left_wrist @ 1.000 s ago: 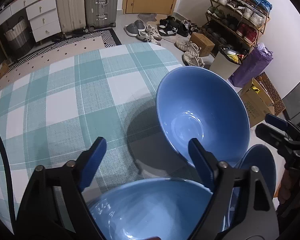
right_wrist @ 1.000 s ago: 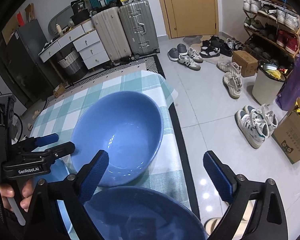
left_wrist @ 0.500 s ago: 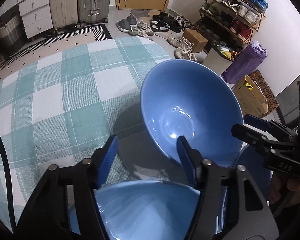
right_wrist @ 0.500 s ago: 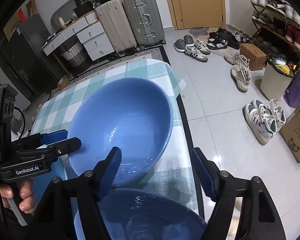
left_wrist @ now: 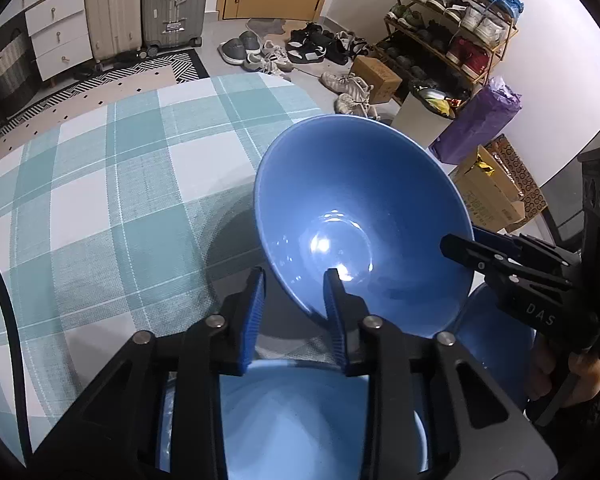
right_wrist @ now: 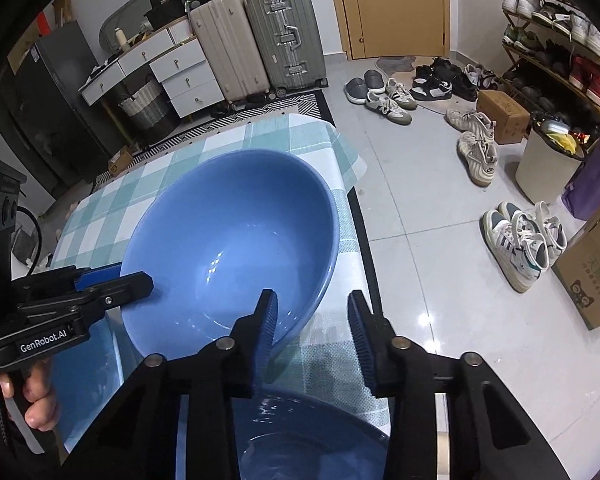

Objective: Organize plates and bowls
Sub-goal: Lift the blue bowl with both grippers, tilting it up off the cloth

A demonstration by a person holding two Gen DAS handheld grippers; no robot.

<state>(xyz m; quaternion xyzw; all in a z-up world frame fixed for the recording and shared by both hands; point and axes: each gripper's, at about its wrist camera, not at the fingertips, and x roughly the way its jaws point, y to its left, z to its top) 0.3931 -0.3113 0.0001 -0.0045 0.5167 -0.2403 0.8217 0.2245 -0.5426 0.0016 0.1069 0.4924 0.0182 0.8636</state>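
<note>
Looking nearest first, found a shallow blue glazed dish (left_wrist: pixel 300 420) directly beneath the left gripper (left_wrist: pixel 294 300), with those jaws closing astride the near rim of the large deep blue ceramic bowl (left_wrist: pixel 360 208): one pad outside the wall, one inside, not yet plainly pinching. Found the right gripper (right_wrist: pixel 312 320) likewise closing over the opposite rim, inner pad within the bowl, outer pad off it above the cloth, so no firm hold visible there either. Placed the bowl on the teal-and-white checked tablecloth (left_wrist: pixel 100 200), close to the table's right-hand edge and just beyond both smaller dishes. Judged the task barely started: three blue pieces lying separately, nothing nested, a two-sided grasp of the big bowl in hand, with lifting and stacking all left to do. Got from the left wrist view alone the broad stretch of checked cloth left of the bowl. Got from the right wrist view alone a second blue glazed dish (right_wrist: pixel 320 440) in full under the right gripper, seemingly wet inside, plus the cloth's drop to the pale tiled floor (right_wrist: pixel 420 220). Noted farther off two upright hard-shell suitcases (right_wrist: pixel 256 40), scattered sneakers (right_wrist: pixel 388 104), a wooden shoe rack (left_wrist: pixel 452 32) and a closed yellow-brown door (right_wrist: pixel 396 4).
</note>
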